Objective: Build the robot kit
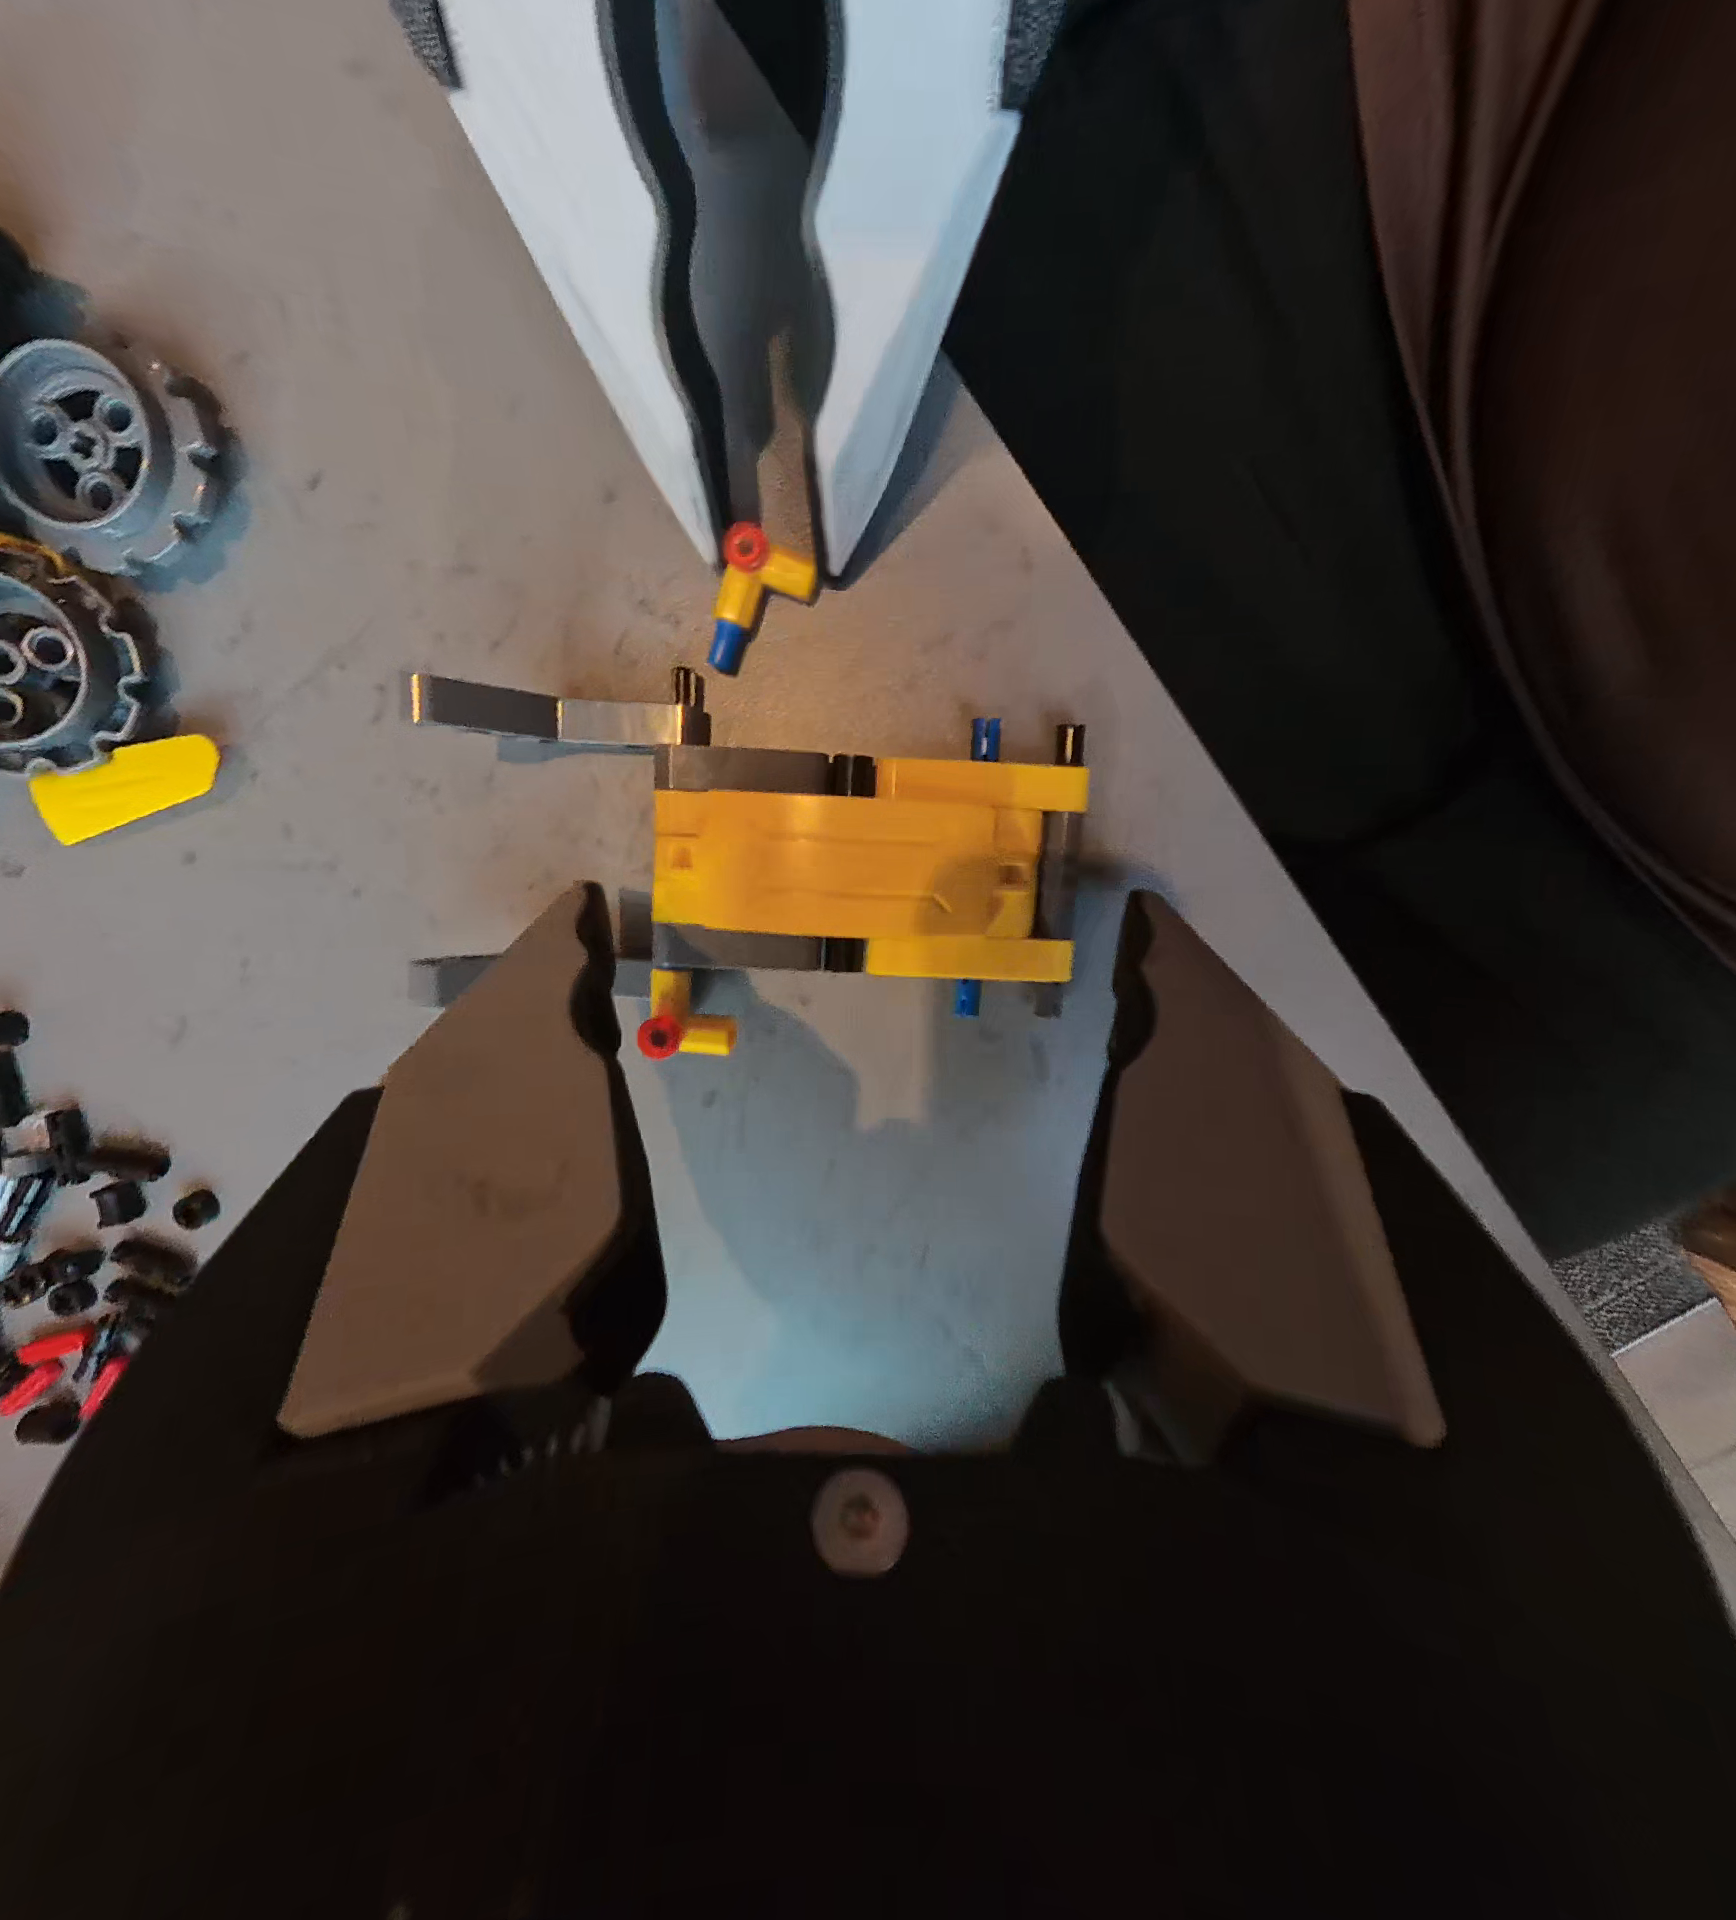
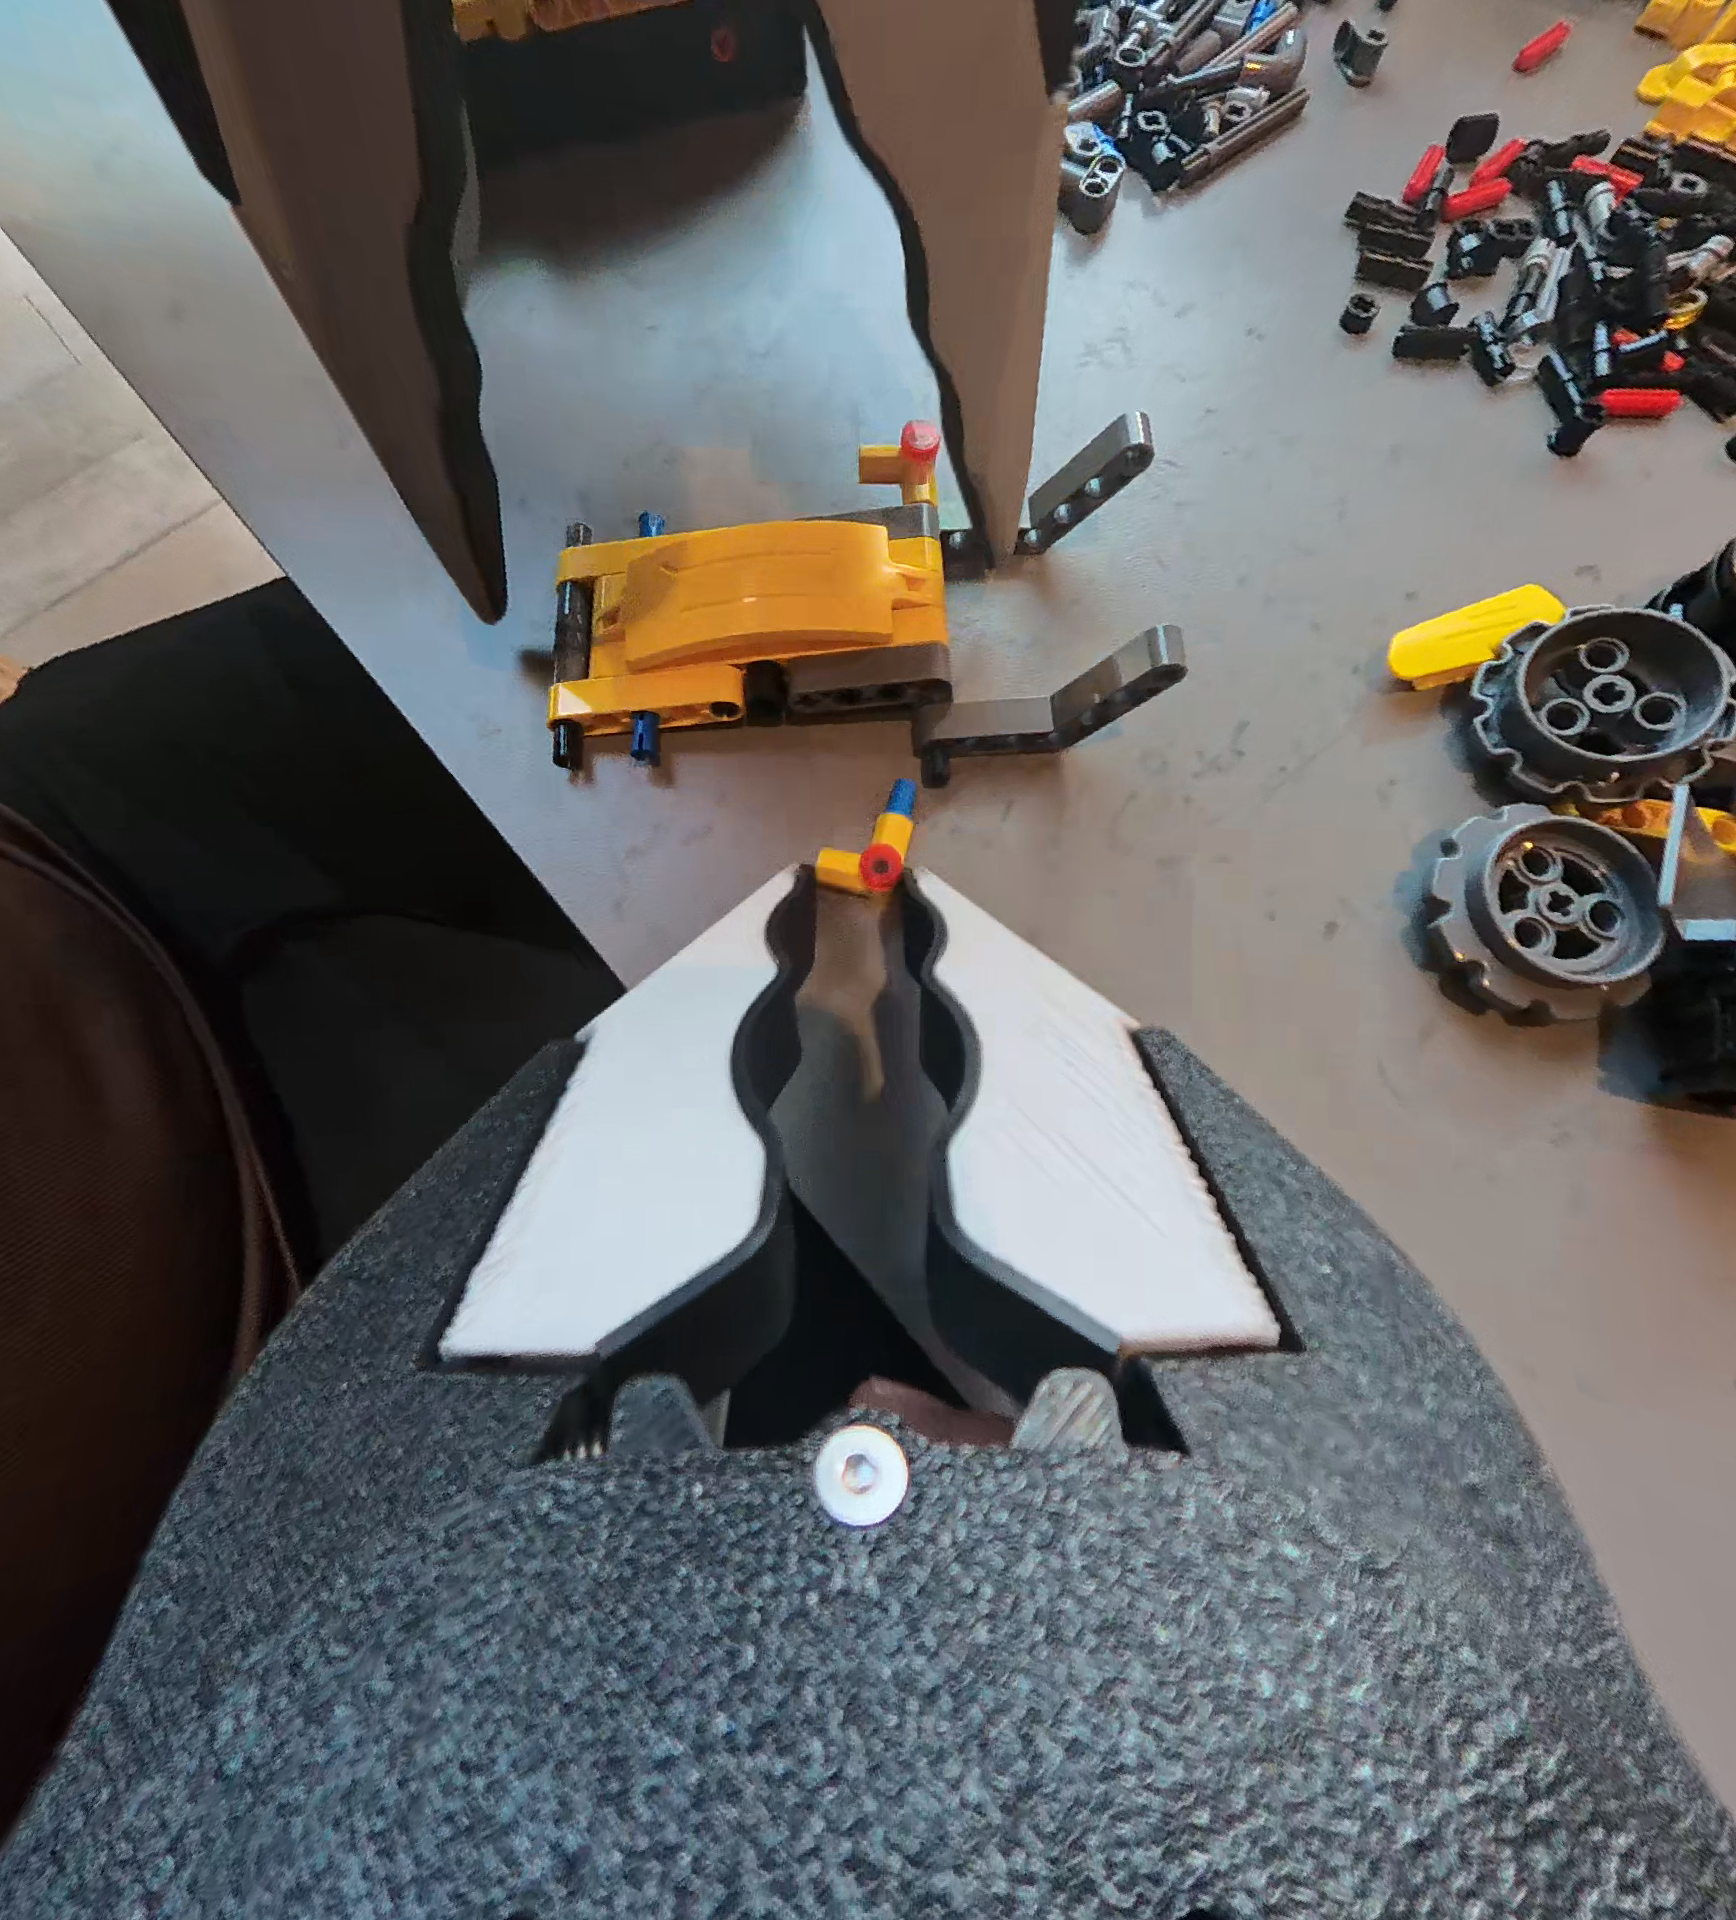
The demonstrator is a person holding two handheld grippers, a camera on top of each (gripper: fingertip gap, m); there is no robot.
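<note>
A yellow and grey brick assembly (image 1: pixel 843 862) lies on the grey table, also in the right wrist view (image 2: pixel 760 623). Two grey angled beams (image 1: pixel 552 712) stick out of it. A small yellow elbow connector with a red pin (image 1: pixel 682 1023) is fixed on its near side. My left gripper (image 1: pixel 859 914) is open, its brown fingers (image 1: pixel 490 1122) either side of the assembly's near edge. My right gripper (image 2: pixel 859 878) is shut on a second yellow elbow connector with red and blue pins (image 2: pixel 879 847), held just short of the assembly; it also shows in the left wrist view (image 1: pixel 755 587).
Grey toothed wheels (image 2: pixel 1602 707) and a yellow panel (image 2: pixel 1466 629) lie to one side. Piles of black, red and grey small parts (image 2: pixel 1591 260) lie farther off. The table edge (image 1: pixel 1259 883) runs diagonally beside the assembly, with a person's dark clothing (image 1: pixel 1466 416) beyond it. Across from one pair of fingers to the other is roughly 6 cm.
</note>
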